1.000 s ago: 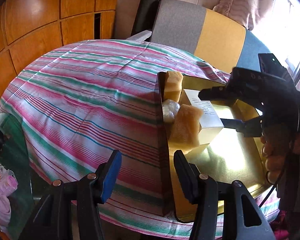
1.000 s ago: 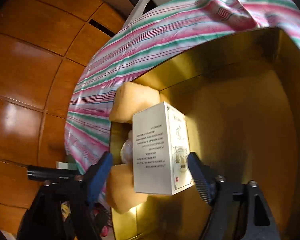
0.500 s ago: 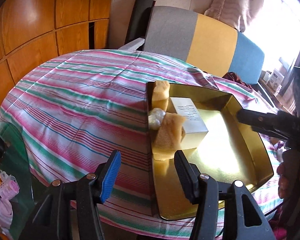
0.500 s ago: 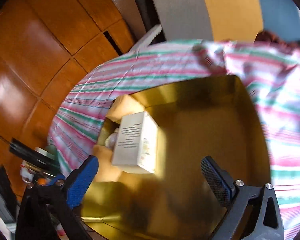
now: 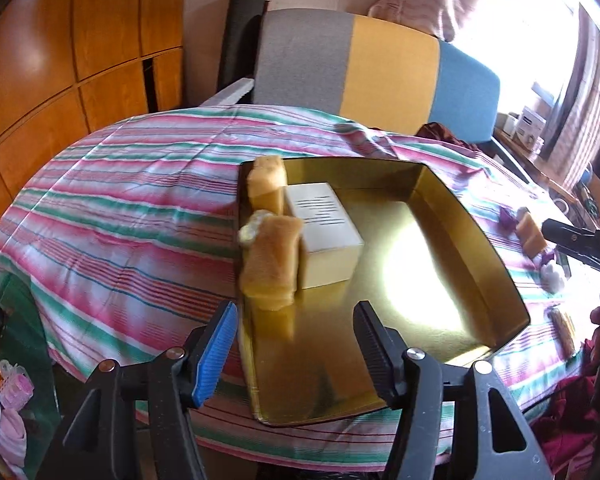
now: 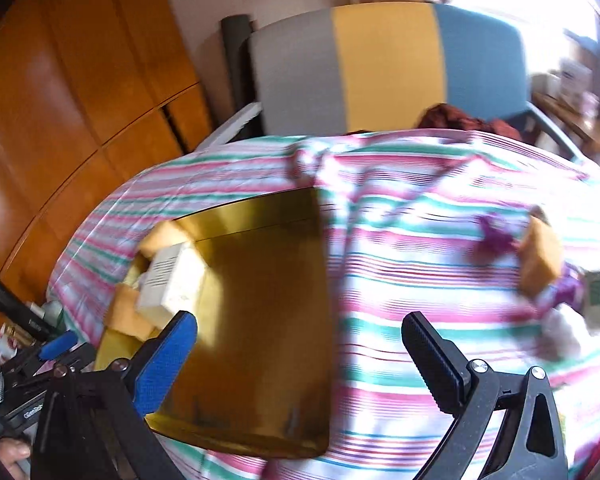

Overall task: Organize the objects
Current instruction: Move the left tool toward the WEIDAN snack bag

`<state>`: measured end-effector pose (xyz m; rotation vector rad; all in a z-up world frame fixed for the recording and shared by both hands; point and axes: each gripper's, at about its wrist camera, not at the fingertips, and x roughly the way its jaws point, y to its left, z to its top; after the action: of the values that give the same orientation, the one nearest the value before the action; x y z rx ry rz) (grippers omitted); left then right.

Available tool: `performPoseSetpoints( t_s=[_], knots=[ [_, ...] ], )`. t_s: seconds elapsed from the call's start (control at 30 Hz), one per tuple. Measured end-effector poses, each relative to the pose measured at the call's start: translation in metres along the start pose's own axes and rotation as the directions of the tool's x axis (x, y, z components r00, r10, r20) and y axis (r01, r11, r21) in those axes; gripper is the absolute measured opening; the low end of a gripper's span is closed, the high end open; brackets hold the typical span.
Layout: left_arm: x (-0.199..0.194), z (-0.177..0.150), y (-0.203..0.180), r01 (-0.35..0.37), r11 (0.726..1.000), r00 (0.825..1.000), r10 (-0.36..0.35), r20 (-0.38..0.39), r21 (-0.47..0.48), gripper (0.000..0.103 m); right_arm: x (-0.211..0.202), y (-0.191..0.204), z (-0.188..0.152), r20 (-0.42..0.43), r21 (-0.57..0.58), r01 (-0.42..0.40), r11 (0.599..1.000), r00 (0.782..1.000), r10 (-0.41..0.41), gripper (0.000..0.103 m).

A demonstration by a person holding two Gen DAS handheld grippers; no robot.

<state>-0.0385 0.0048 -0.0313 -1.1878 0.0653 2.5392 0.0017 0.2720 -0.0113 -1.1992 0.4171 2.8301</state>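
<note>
A gold tray lies on the striped tablecloth. Along its left wall stand a white box, two orange blocks and a small clear-wrapped piece. My left gripper hovers over the tray's near edge, its jaws opening with nothing between them. My right gripper is wide open and empty above the tray's right edge, with the white box off to its left. Another orange block lies on the cloth at right, beside purple wrappers.
A chair with a grey, yellow and blue back stands behind the table, in front of wooden wall panels. Small loose items lie on the cloth right of the tray. Clutter sits below the table's left edge.
The right gripper let go of the white box, spread wide, then pulled back, up and to the right. The left gripper drew back slightly and its jaws widened.
</note>
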Motion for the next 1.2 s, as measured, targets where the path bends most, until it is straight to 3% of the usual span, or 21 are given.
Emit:
performPoseSetpoints(
  t_s=[0.13, 0.27, 0.47, 0.57, 0.63, 0.77, 0.9, 1.1, 1.2],
  knots=[
    [0.000, 0.006, -0.017, 0.062, 0.998, 0.998, -0.061, -0.006, 0.027, 0.061, -0.027, -0.052, -0.003, 0.015, 0.060, 0.089, 0.994, 0.996, -0.090, 0.103],
    [0.004, 0.016, -0.044, 0.133, 0.990, 0.991, -0.132, -0.029, 0.051, 0.061, -0.064, -0.110, -0.011, 0.033, 0.141, 0.211, 0.967, 0.976, -0.217, 0.103],
    [0.012, 0.031, -0.115, 0.299, 0.942, 0.952, -0.285, -0.107, 0.153, 0.060, -0.122, -0.202, -0.040, 0.059, 0.361, 0.332, 0.871, 0.925, -0.376, 0.103],
    [0.016, 0.034, -0.161, 0.386, 0.894, 0.921, -0.358, -0.157, 0.227, 0.060, -0.137, -0.238, -0.057, 0.053, 0.467, 0.346, 0.814, 0.907, -0.417, 0.103],
    [0.020, 0.032, -0.196, 0.450, 0.853, 0.890, -0.404, -0.210, 0.265, 0.060, -0.142, -0.257, -0.067, 0.070, 0.551, 0.272, 0.789, 0.927, -0.368, 0.103],
    [0.043, 0.025, -0.262, 0.536, 0.789, 0.836, -0.444, -0.323, 0.300, 0.060, -0.154, -0.265, -0.073, 0.161, 0.609, 0.176, 0.773, 0.928, -0.337, 0.103],
    [0.071, 0.009, -0.315, 0.614, 0.747, 0.758, -0.469, -0.453, 0.254, 0.060, -0.158, -0.261, -0.076, 0.221, 0.603, 0.100, 0.792, 0.933, -0.285, 0.103],
    [0.096, -0.015, -0.368, 0.654, 0.724, 0.688, -0.447, -0.572, 0.221, 0.060, -0.157, -0.274, -0.084, 0.271, 0.652, -0.018, 0.758, 0.939, -0.211, 0.103],
    [0.104, -0.022, -0.383, 0.651, 0.736, 0.669, -0.440, -0.599, 0.186, 0.060, -0.156, -0.279, -0.087, 0.288, 0.667, -0.062, 0.742, 0.940, -0.181, 0.103]
  ],
)
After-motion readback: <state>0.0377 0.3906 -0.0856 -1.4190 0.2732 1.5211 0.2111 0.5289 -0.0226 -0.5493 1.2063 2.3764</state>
